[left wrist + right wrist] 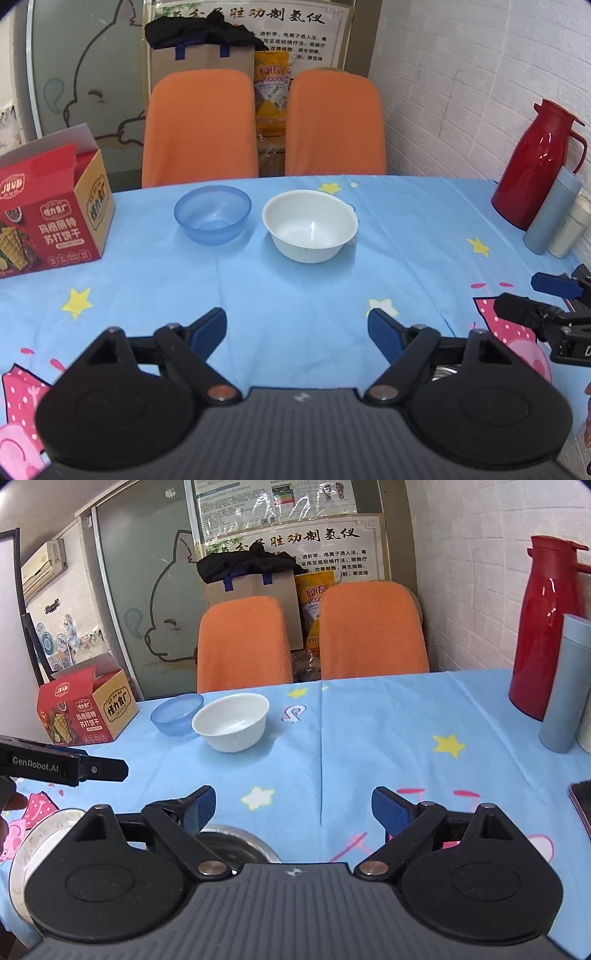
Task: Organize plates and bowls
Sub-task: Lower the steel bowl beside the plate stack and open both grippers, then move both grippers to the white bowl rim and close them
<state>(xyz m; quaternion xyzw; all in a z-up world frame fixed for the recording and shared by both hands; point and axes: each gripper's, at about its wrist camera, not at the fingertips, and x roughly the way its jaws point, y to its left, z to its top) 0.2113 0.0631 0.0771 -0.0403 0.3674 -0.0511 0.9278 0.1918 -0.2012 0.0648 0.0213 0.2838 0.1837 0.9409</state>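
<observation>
A translucent blue bowl [212, 214] and a white ribbed bowl [310, 225] stand side by side, apart, on the far part of the blue tablecloth [295, 288]. Both show in the right wrist view: the blue bowl [176, 715] and the white bowl [232, 722]. My left gripper [297, 334] is open and empty, well short of the bowls. My right gripper [293, 810] is open and empty over the near table. A metal bowl [236, 843] and a white plate [22, 853] lie under the right gripper, mostly hidden.
A red cracker box [48, 218] stands far left. A red jug [535, 166], a grey-blue flask [554, 210] and a white cup [570, 229] stand at the right by the wall. Two orange chairs [199, 125] sit behind the table. A dark phone [583, 801] lies at right.
</observation>
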